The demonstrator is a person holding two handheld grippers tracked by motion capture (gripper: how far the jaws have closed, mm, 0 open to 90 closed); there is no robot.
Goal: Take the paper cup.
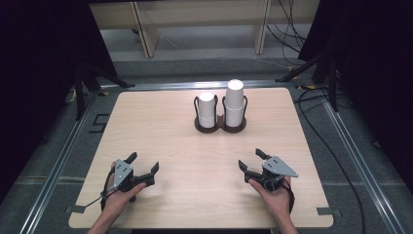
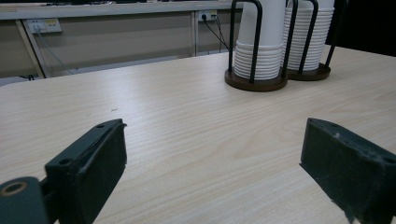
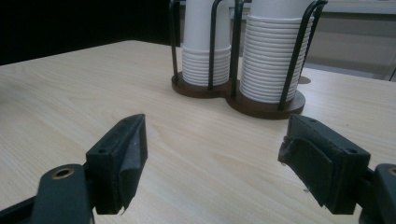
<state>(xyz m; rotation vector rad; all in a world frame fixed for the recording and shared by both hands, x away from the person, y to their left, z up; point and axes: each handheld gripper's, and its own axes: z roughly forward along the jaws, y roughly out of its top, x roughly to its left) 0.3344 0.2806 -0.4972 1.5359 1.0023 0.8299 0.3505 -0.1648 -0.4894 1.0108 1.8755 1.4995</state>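
Note:
Two stacks of white paper cups stand upside down in a dark wire cup holder (image 1: 220, 127) at the back middle of the table. The left stack (image 1: 207, 108) is shorter than the right stack (image 1: 234, 101). My left gripper (image 1: 143, 163) rests near the front left edge, open, with bare wood between its jaws. My right gripper (image 1: 251, 159) rests near the front right edge, also open and holding nothing. The left gripper view has the holder (image 2: 275, 79) far off at upper right beyond my open left gripper (image 2: 212, 154). In the right gripper view both stacks (image 3: 238, 60) stand ahead of my open right gripper (image 3: 212, 154).
The light wooden table (image 1: 160, 126) has rounded corners and sits in a metal frame. Black cables (image 1: 316, 107) trail on the floor to the right. Dark stands and curtains flank both sides, and wooden furniture legs (image 1: 146, 34) stand beyond the far edge.

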